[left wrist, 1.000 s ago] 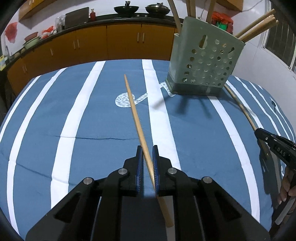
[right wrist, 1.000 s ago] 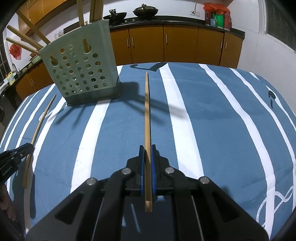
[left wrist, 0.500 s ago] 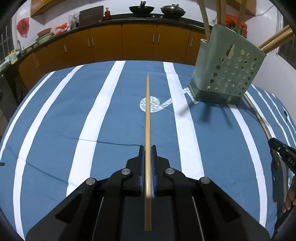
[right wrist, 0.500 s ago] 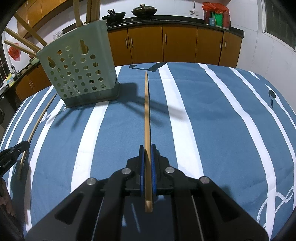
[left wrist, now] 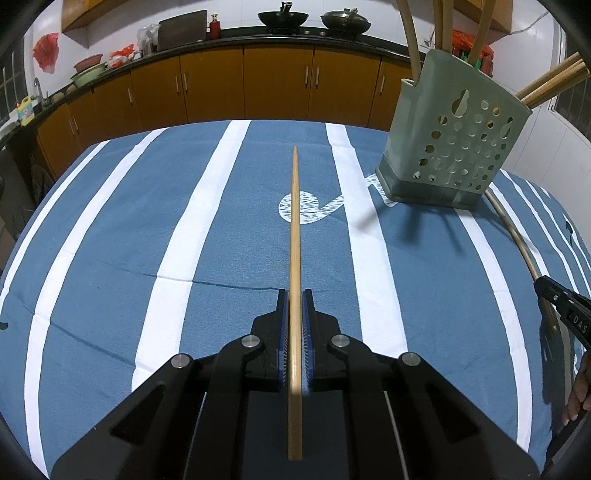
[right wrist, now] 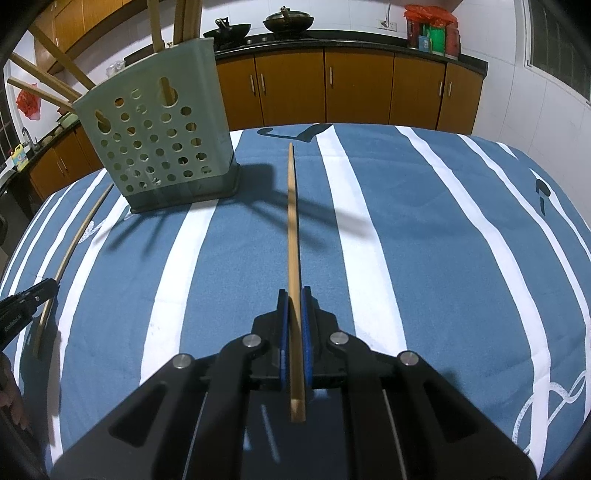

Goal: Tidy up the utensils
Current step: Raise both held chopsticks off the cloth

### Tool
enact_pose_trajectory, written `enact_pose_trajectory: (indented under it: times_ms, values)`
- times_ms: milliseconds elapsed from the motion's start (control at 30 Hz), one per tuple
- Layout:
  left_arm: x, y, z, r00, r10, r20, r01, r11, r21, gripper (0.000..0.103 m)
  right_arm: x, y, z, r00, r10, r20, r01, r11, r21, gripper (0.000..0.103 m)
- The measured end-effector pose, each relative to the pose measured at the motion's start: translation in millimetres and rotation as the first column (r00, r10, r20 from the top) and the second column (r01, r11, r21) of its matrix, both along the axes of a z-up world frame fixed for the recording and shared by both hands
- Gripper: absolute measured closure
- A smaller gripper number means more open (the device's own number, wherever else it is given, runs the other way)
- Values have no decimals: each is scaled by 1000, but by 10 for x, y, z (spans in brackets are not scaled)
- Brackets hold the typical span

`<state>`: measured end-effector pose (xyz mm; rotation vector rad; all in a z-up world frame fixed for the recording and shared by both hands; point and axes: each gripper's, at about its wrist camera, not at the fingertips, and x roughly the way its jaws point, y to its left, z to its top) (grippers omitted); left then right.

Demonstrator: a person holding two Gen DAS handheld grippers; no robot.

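The left gripper (left wrist: 294,321), now clamping its slender wooden chopstick (left wrist: 294,236) straight rather than askew, and the right gripper (right wrist: 293,317), clamping another wooden chopstick (right wrist: 291,229), hover near the perforated pale-green plastic utensil holder (left wrist: 454,147), apparently ready for insertion.

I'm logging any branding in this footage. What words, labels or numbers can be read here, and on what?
"DAS": white letters on the right gripper, cut off by the picture's edge.
White print on the left gripper: too small and blurred to read.
Label on the yellow bottle by the counter sink: unreadable.
Packets on the counter: print too small.
The utensil holder bears no text.
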<state>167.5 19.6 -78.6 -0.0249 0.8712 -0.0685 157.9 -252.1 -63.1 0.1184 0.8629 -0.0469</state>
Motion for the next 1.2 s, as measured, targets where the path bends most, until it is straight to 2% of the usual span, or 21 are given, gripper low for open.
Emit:
enact_pose_trajectory:
  times_ms: [967, 1200]
  values:
    - [-2, 8, 2, 1000, 1, 1, -1, 1000, -6, 94, -2, -2, 2, 1000, 0, 0, 0, 1000, 2, 94]
    - [-80, -48, -6, 1000, -5, 0, 5, 999, 51, 94, -29, -8, -1, 1000, 13, 1, -13, 1000, 3, 95]
